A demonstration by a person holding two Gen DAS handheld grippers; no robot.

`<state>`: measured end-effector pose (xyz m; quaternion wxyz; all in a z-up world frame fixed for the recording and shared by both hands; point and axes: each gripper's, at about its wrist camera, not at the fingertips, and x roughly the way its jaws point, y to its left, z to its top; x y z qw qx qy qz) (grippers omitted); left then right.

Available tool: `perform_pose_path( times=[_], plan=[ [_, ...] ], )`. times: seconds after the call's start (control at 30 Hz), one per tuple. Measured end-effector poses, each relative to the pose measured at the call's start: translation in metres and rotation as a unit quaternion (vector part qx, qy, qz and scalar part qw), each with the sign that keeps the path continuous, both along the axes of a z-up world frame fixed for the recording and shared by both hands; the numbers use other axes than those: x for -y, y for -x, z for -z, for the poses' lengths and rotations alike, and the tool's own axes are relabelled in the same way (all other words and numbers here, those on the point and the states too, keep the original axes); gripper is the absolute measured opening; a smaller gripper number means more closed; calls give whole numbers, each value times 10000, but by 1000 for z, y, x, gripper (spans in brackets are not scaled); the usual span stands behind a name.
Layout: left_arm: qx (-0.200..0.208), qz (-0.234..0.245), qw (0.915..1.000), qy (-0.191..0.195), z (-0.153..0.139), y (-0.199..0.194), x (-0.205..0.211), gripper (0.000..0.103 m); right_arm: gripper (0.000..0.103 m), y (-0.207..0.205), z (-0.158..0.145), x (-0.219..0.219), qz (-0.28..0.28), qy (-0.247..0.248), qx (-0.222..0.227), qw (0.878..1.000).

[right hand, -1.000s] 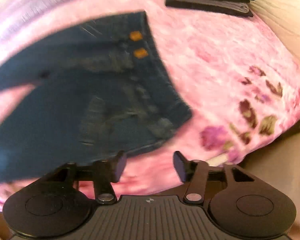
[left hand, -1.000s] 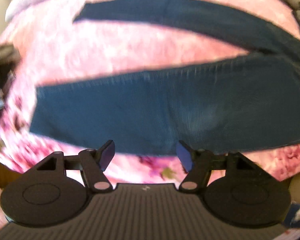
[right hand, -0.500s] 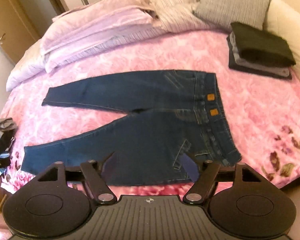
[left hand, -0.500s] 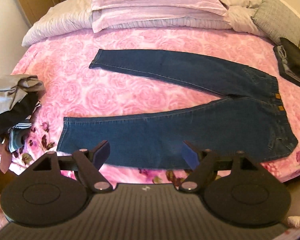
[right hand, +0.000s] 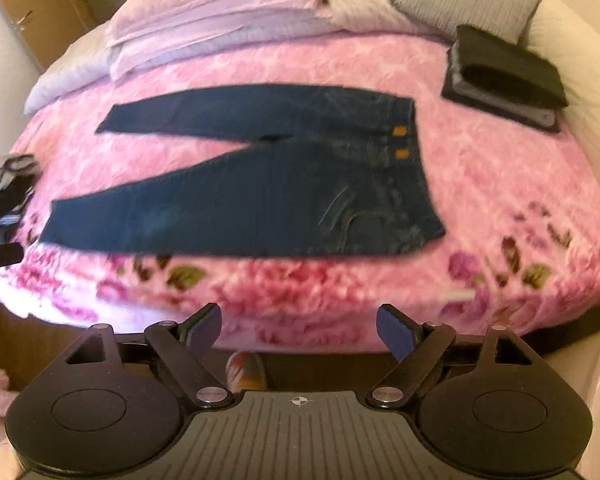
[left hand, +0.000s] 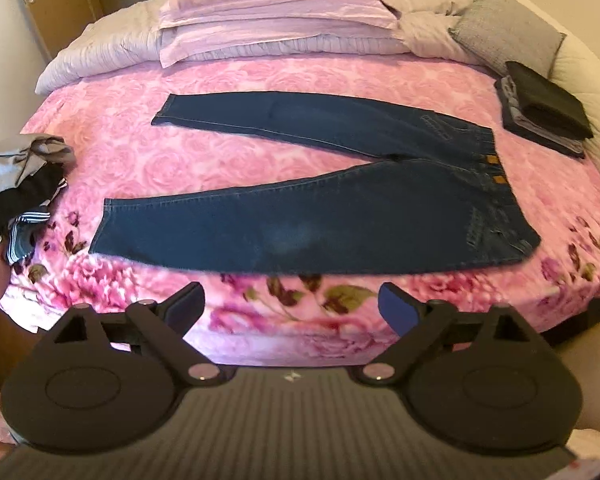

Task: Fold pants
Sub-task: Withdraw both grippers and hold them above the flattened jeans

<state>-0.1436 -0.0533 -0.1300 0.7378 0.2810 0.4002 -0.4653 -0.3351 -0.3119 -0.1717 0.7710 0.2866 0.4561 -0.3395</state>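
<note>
The pink bed (left hand: 260, 80) holds the blue pants (left hand: 320, 224), lying flat with legs apart. Pillows (left hand: 276, 12) sit behind, folded dark clothes (left hand: 544, 108) right, a messy clothes pile (left hand: 16, 184) left. Both grippers, left (left hand: 292, 308) and right (right hand: 298, 330), have fingers wide, holding nothing.

Dark blue jeans (left hand: 312, 232) lie flat and unfolded on the pink floral bed (left hand: 236, 160), ahead of both tools. Legs spread in a V, hems to the left, waistband to the right. Two tan patches at the waist. Near leg shows a faded spot mid-length. Right wrist view blurred.
</note>
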Motion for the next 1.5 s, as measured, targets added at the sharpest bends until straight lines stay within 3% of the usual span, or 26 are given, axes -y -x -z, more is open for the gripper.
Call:
perform_pose_path(
  times=[0.2,0.43,0.67,0.8,1.5],
  plan=[
    [425,-8,9987,293,-15,21,-36,102,82,3,-11,-21,-81,204,148,9996],
    [1117,70,9907,775,-29,44,-65,102,82,1,-14,-35,-203,305,197,9991],
    [794,-91,9966,202,-21,42,-63,95,82,3,-15,-41,-259,328,101,9991],
    [817,-241,9963,-127,-14,41,-63,93,82,5,-15,-41,-220,326,109,9992],
    [758,-420,9956,-355,-12,32,-77,93,82,4,-13,-47,-293,256,65,9992]
  ],
)
